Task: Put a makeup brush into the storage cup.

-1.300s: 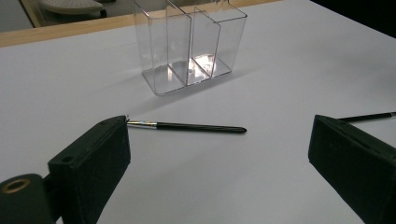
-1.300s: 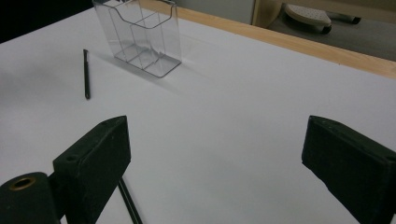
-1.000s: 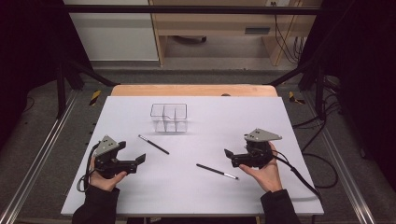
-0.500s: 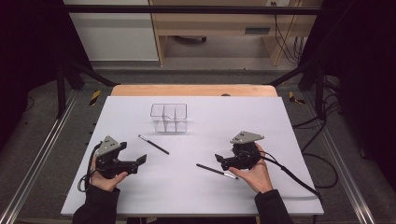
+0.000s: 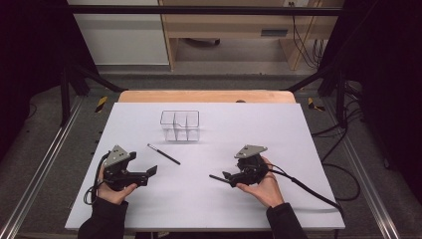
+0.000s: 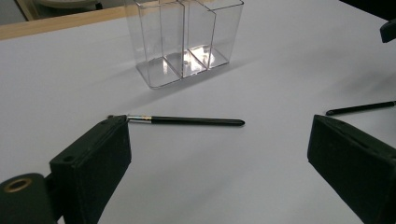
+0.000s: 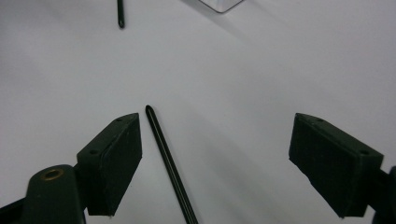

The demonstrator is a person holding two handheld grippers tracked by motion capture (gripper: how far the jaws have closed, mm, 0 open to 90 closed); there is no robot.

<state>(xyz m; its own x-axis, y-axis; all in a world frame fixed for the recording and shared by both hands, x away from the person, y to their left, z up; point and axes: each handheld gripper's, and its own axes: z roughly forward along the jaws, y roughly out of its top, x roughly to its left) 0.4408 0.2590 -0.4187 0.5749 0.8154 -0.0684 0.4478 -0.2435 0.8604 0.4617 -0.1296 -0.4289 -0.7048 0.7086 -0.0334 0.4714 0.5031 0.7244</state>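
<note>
Two thin black sticks lie on the white table. One, a brush with a metal ferrule, lies just ahead of my left gripper, which is open; the brush lies beyond the tips of my left gripper. The second stick pokes out from under my right gripper. That stick runs between the jaws of my right gripper, close to the left one and untouched. These jaws have just been closing and stand open. A clear three-compartment holder stands empty behind.
The clear holder stands just beyond the brush. The second stick and part of the right gripper show at the far right. A wooden strip borders the table's far edge, and metal rails run along both sides.
My right gripper has moved left and down, from beside the second stick to over its near end. The left gripper and both sticks have stayed put.
</note>
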